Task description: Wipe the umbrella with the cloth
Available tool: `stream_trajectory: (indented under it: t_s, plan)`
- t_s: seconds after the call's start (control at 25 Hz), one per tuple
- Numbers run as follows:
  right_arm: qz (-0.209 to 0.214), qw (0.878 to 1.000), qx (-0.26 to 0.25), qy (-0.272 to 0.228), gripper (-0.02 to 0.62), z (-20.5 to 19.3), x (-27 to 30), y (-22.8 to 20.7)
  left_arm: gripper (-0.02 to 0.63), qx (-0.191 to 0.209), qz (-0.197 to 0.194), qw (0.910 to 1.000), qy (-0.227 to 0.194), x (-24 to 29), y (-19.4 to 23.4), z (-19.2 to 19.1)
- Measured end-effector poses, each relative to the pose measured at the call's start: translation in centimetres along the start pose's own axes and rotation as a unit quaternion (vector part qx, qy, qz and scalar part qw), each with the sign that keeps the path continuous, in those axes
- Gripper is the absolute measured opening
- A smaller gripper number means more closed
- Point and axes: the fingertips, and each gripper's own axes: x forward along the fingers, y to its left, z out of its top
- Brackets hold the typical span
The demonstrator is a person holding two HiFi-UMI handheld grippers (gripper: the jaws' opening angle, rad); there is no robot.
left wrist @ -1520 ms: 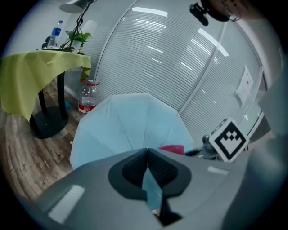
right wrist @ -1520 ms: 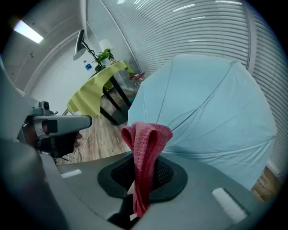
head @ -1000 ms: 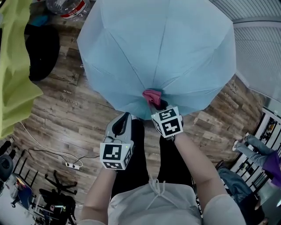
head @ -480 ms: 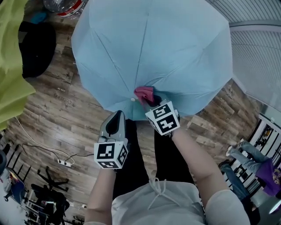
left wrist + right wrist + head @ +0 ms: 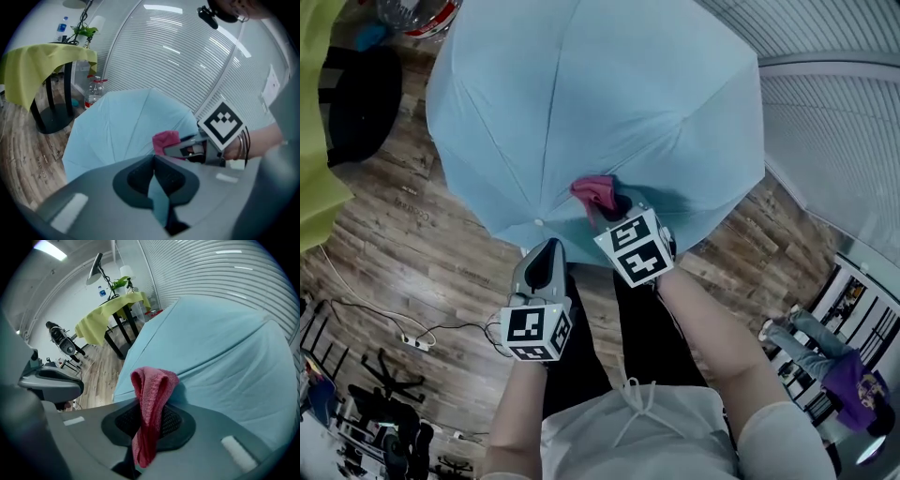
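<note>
An open light-blue umbrella (image 5: 600,112) fills the upper middle of the head view, canopy towards me. My right gripper (image 5: 606,208) is shut on a folded pink cloth (image 5: 593,190) that rests on the canopy near its near rim. In the right gripper view the cloth (image 5: 150,399) hangs between the jaws against the blue fabric (image 5: 225,348). My left gripper (image 5: 546,251) sits just left of it at the rim. The left gripper view shows that gripper (image 5: 153,164) shut on a strip of the umbrella's edge (image 5: 158,199), with the cloth (image 5: 165,140) just beyond it.
A table under a yellow-green cover (image 5: 314,131) stands at the left, over a black base (image 5: 361,103). A plastic bottle (image 5: 417,11) is behind the umbrella. A cable and power strip (image 5: 412,339) lie on the wood floor. White blinds (image 5: 834,122) are at the right, and a seated person (image 5: 834,370).
The umbrella has swung to the left in the head view. The right gripper with the pink cloth has moved left and up with it. The left gripper has kept its hold on the rim.
</note>
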Motion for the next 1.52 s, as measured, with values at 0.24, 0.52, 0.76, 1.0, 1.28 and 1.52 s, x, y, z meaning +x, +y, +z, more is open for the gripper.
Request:
stream_trajectory:
  t_s: [0.24,0.52,0.76,1.0,1.28,1.52]
  plan:
    - [-0.002,1.0,0.002,-0.002,0.063,1.0,-2.4,-3.3,0.008,0.02,-0.001,0.9997,-0.009,1.5,-2.0,3.1]
    - [-0.022,0.999,0.016,-0.022,0.063,2.9,-6.3,-8.6,0.006,0.048,0.001,0.9988,-0.011,2.6,-4.5,5.9]
    - [-0.032,0.999,0.002,-0.029,0.063,3.4,-9.4,-12.9,0.006,0.087,-0.012,0.9961,-0.012,4.0,-8.1,8.0]
    - [-0.021,0.998,0.032,-0.052,0.061,4.4,-11.8,-16.3,0.006,0.08,-0.02,0.9965,-0.013,6.3,-12.1,9.0]
    - [-0.03,0.998,0.023,-0.053,0.061,5.2,-13.6,-20.6,0.006,0.059,-0.024,0.9978,-0.015,8.7,-15.9,10.1]
    - [-0.057,0.997,0.012,-0.049,0.061,5.5,-14.5,-25.3,0.006,0.059,-0.026,0.9979,-0.011,9.7,-17.5,10.6]
